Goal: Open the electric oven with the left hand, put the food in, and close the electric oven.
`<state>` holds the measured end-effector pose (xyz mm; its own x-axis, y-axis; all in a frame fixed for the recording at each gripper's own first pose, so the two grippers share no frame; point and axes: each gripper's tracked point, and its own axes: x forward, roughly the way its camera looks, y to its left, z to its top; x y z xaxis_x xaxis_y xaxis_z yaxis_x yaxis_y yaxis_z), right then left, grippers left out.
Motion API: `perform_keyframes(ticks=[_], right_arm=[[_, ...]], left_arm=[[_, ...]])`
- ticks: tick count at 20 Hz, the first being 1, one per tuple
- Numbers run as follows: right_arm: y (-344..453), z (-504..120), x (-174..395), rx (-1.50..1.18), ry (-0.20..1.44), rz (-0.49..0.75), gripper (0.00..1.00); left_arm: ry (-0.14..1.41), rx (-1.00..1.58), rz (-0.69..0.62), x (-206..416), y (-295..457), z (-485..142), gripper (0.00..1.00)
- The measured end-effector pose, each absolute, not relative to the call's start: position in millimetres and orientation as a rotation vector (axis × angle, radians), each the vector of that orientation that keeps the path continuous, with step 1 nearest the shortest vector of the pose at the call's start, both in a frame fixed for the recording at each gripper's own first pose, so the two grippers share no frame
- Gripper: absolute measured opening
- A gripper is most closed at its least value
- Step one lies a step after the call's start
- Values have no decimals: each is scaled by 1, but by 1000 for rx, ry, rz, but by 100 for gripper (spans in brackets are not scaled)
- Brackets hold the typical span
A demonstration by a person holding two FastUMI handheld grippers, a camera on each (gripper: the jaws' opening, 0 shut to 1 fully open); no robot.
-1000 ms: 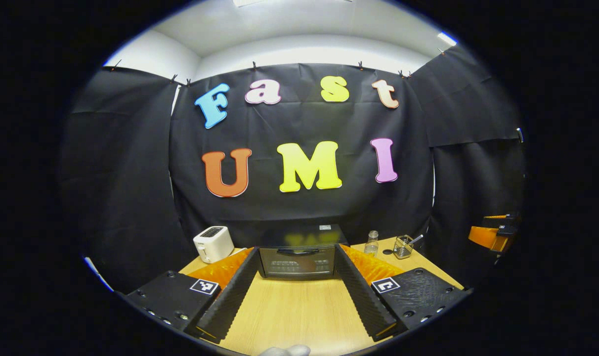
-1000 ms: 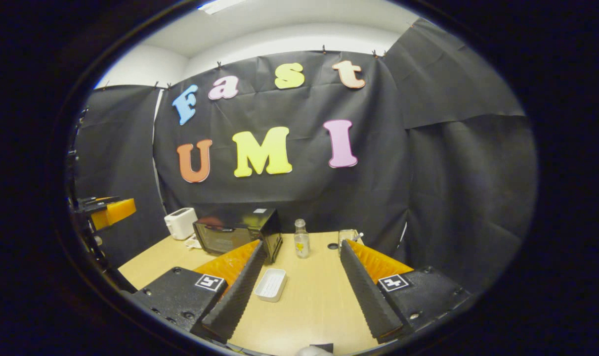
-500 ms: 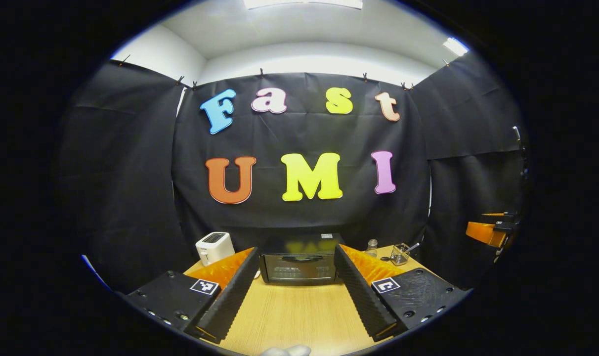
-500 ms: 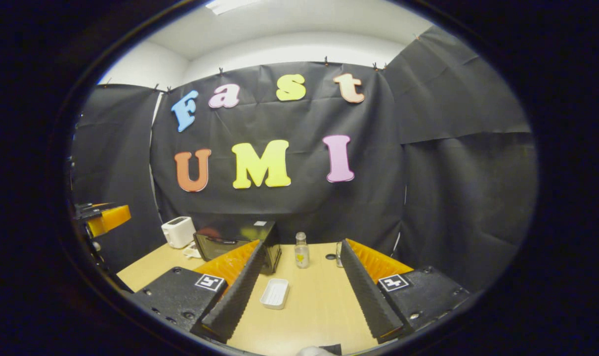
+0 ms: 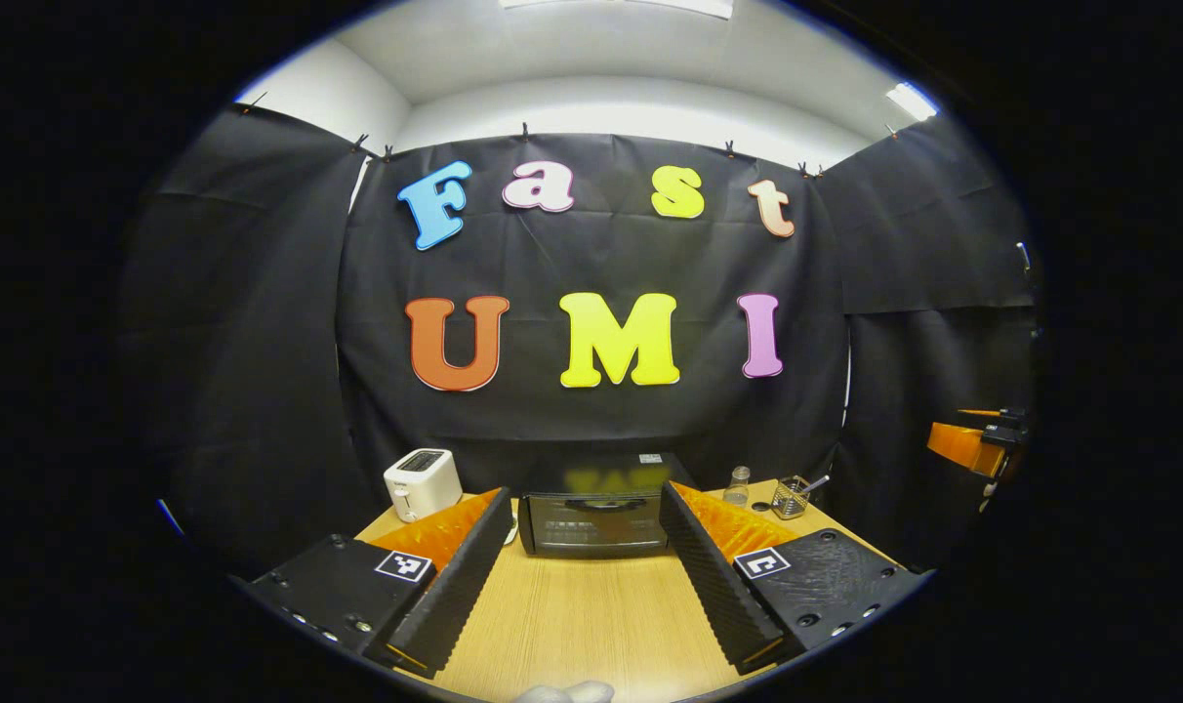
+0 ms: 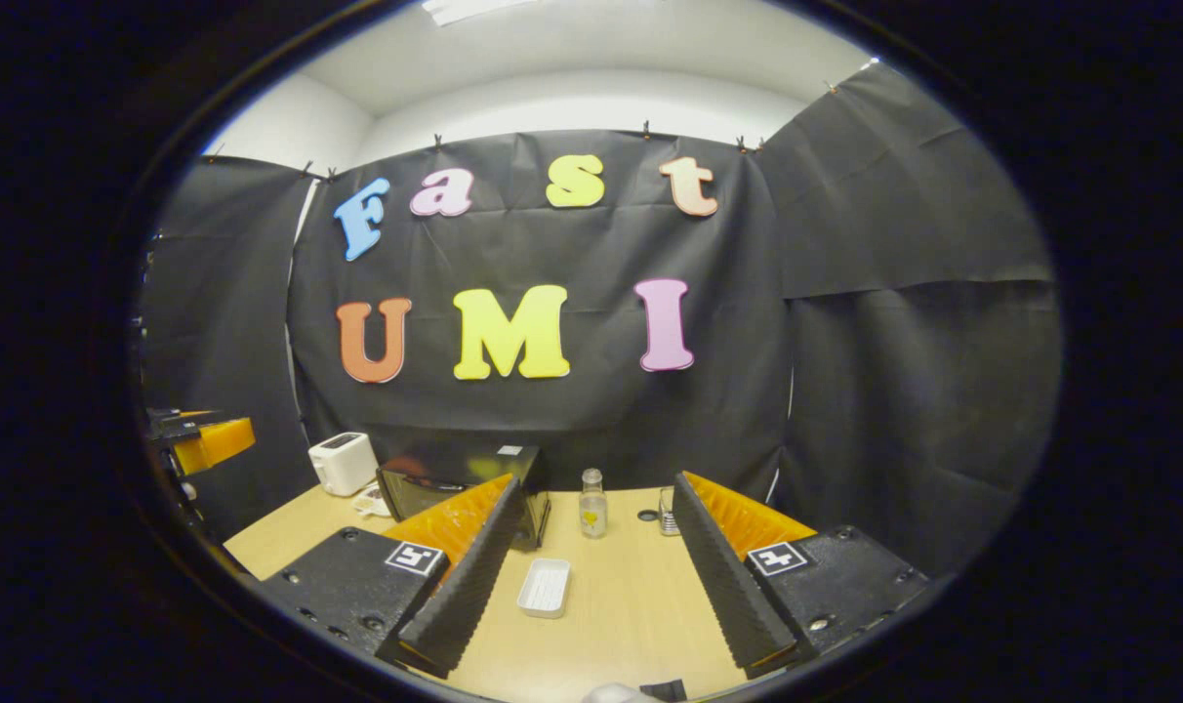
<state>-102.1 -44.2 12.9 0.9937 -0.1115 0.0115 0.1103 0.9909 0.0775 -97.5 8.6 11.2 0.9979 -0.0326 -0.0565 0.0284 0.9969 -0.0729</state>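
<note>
— Where are your grippers?
— My left gripper (image 5: 587,561) hangs above the bench (image 5: 591,625), fingers spread wide with nothing between them. My right gripper (image 6: 591,576) is the same: parted and holding nothing.

— And the oven?
— The electric oven (image 5: 596,513) sits at the back of the bench, straight ahead between my left fingers, well apart from them. Its door is shut, handle across the top of the glass.

— The food?
— A small white tray (image 6: 545,588) lies on the bench just beside my right gripper's left finger, not touching it. I cannot tell what is in it.

— Anything else?
— A white toaster (image 5: 421,481) left of the oven; a small glass bottle (image 6: 592,505) and a wire holder (image 5: 793,497) to its right.
</note>
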Motion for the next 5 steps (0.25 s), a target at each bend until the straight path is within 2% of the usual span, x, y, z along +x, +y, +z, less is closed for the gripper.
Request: perform_keyframes(ticks=[5], right_arm=[[-31,16,-104,56,-24,-120,98]], left_arm=[[53,-66,-47,-98,15,11,96]])
